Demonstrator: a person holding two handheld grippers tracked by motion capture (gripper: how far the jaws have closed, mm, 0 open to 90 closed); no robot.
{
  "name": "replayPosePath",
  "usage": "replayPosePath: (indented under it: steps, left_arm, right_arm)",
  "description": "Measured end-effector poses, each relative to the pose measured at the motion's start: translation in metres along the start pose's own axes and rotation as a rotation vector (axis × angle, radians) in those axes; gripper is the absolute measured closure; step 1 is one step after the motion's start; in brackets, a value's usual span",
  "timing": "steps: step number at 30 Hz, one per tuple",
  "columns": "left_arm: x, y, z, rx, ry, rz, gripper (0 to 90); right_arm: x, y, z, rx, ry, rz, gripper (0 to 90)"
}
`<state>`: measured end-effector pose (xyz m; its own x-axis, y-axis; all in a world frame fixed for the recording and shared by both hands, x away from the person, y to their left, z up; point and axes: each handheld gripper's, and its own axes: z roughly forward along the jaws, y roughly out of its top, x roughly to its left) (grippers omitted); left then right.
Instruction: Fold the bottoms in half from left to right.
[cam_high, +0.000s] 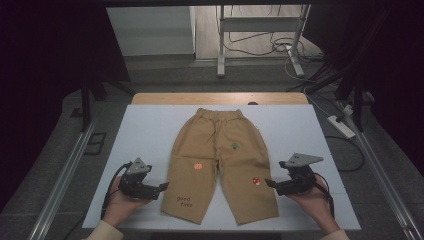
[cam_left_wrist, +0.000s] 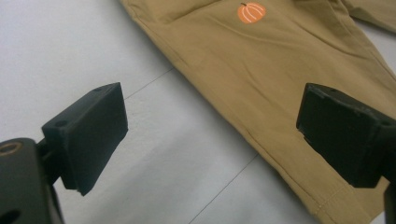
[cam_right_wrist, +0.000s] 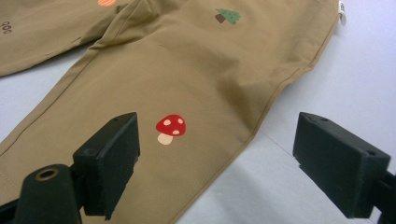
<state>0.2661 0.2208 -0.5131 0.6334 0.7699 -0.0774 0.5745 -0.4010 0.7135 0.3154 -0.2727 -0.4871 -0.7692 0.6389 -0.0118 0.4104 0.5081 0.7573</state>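
A pair of tan child's trousers (cam_high: 220, 155) lies flat on the white table cover (cam_high: 145, 135), waistband at the far side and both legs pointing toward me. It carries small prints: a pumpkin (cam_left_wrist: 251, 12), a green tree (cam_right_wrist: 228, 16) and a red mushroom (cam_right_wrist: 170, 127). My left gripper (cam_high: 163, 187) rests on the cover just left of the left leg's hem, open, nothing between its jaws. My right gripper (cam_high: 270, 183) sits beside the right leg's outer edge, open and empty too. In the right gripper view the jaws straddle the leg's side seam near the mushroom.
The wooden table edge (cam_high: 220, 98) shows beyond the cover. Metal rails (cam_high: 65, 175) run along both sides of the table. A stand with cables (cam_high: 260, 45) and a power strip (cam_high: 341, 126) lie on the floor beyond and to the right.
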Motion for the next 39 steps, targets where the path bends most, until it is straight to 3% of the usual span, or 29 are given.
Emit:
replayPosePath:
  steps: [16,24,29,35,39]
  left_arm:
    - [-0.001,0.0,0.001,0.006,-0.001,0.006,9.0]
    - [-0.001,0.001,0.001,0.004,0.011,0.018,9.1]
    - [0.003,0.001,0.003,0.002,-0.01,0.004,9.0]
    - [0.0,0.005,0.002,-0.004,-0.012,0.025,9.1]
    - [-0.004,0.006,-0.002,-0.013,-0.001,0.036,9.2]
  right_arm:
    - [0.004,-0.001,0.007,0.033,0.002,-0.007,14.9]
    - [0.001,0.002,0.001,0.005,0.02,0.026,14.9]
    - [-0.003,0.006,-0.006,-0.021,0.023,0.047,15.1]
    - [0.003,0.006,-0.004,-0.015,0.025,0.028,15.2]
    - [0.01,0.012,0.001,-0.026,0.054,0.018,15.5]
